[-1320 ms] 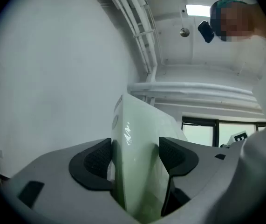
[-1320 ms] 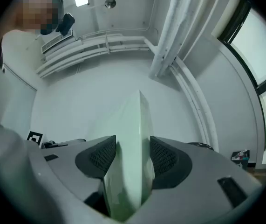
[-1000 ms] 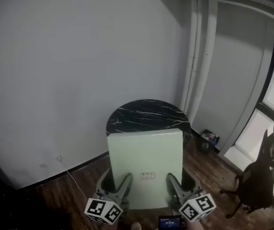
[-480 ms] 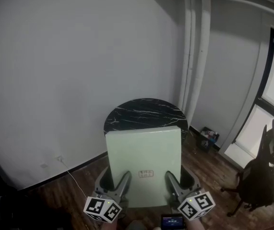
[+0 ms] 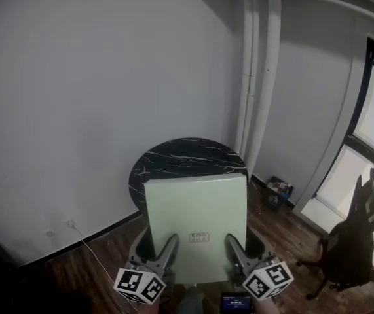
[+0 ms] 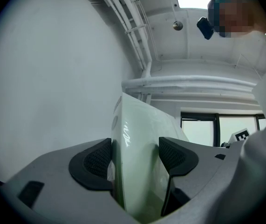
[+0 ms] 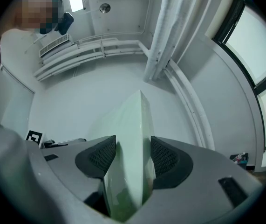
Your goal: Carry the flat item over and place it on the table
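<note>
- The left hand-held gripper is clamping the near edge of the flat item, a pale green panel, at about its 7 o'clock corner; in the left gripper view both pads are pressing against the panel's faces.
- The right hand-held gripper is gripping the same edge at about 5 o'clock, its jaws likewise closed onto the panel.
- The panel is hanging in the air between the two grippers, not yet resting on anything, and its far edge is overlapping the near rim of the round black marble table at 12 o'clock.
- Over the last second the table has been drifting toward 9 o'clock in the head view, with more wooden floor showing beneath it, while the panel is keeping its place relative to both grippers.
- That is suggesting the carry is continuing with a steady grip, and the placing step is probably still ahead.
- A black office chair is standing at 4 o'clock, well apart from the path.
</note>
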{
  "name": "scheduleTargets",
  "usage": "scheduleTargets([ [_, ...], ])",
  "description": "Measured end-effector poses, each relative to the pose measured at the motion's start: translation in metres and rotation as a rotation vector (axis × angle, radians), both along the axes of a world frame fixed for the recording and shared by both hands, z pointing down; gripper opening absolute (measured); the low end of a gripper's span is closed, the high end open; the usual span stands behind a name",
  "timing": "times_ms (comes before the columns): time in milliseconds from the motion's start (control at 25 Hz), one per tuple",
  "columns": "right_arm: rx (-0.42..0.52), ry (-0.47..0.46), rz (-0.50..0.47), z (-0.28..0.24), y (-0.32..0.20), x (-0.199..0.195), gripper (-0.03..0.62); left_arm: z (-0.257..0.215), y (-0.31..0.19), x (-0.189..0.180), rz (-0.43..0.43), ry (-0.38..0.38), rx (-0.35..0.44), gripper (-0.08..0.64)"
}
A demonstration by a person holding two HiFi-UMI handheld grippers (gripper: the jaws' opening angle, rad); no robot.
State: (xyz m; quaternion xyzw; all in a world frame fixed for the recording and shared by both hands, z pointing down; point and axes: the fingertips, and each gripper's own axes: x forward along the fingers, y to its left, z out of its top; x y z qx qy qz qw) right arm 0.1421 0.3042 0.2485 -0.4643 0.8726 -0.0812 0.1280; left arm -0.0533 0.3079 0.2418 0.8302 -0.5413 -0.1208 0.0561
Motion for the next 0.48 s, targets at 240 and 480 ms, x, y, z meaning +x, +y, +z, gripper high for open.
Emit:
scheduleTargets([
  [240,-0.016,0.003,0.017,0.014,-0.073,0.005,0.216,0.014,-0.077,0.005,0.011,0.0,-0.014,0.322],
  [480,-0.027,0.004,0.024,0.011,-0.169,-0.007,0.216,0.012,-0.174,-0.007,0.016,0.002,-0.023,0.322],
])
